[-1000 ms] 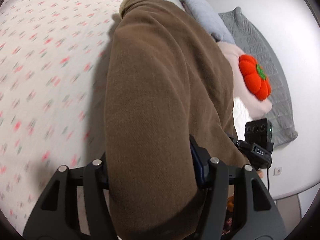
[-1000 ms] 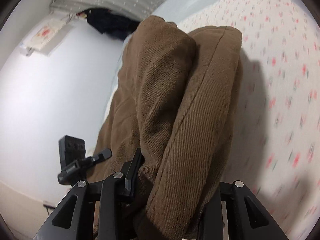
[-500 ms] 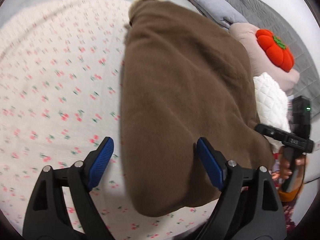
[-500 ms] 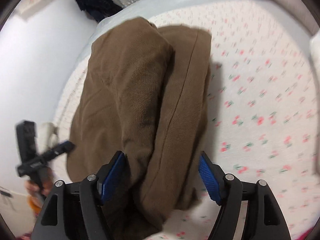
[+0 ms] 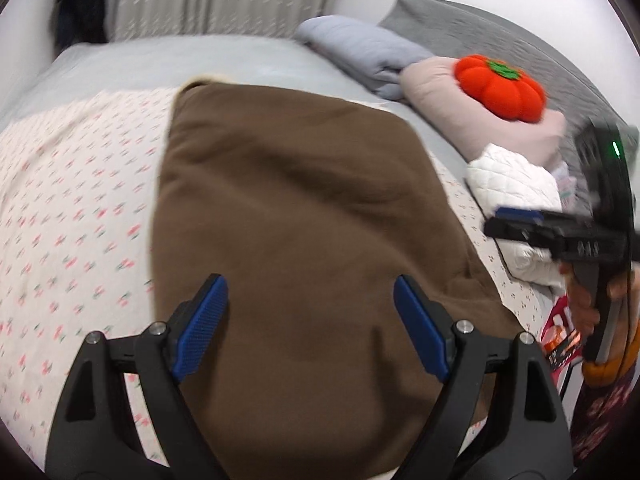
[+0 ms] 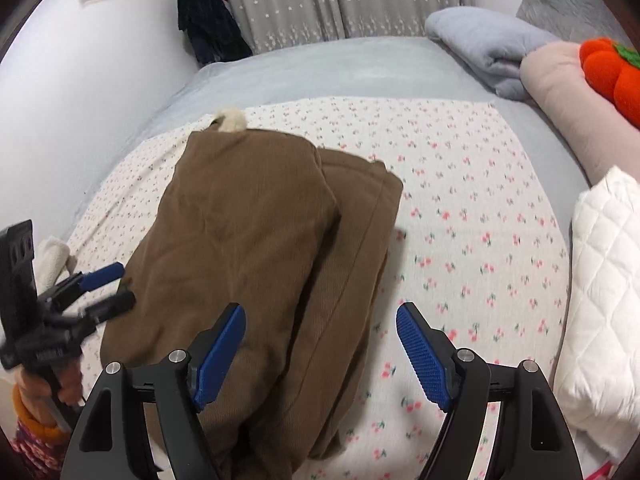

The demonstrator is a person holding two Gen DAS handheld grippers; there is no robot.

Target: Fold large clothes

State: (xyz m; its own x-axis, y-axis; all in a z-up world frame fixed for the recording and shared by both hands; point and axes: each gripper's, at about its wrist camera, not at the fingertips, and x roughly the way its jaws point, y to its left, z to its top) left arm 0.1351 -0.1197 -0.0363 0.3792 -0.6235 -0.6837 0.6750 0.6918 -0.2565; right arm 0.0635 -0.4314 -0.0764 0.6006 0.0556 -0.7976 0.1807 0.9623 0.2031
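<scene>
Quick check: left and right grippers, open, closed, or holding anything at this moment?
Left gripper: open, holding nothing; the folded brown garment lies below it on the bed.
Right gripper: open, holding nothing, above the garment's edge.

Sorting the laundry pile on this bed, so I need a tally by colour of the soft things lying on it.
Brown: 1, folded brown garment
White: 1, white quilted item
Pale blue-grey: 1, rolled blanket
Pink: 1, pink pillow
Orange: 1, pumpkin plush
Total: 5
</scene>
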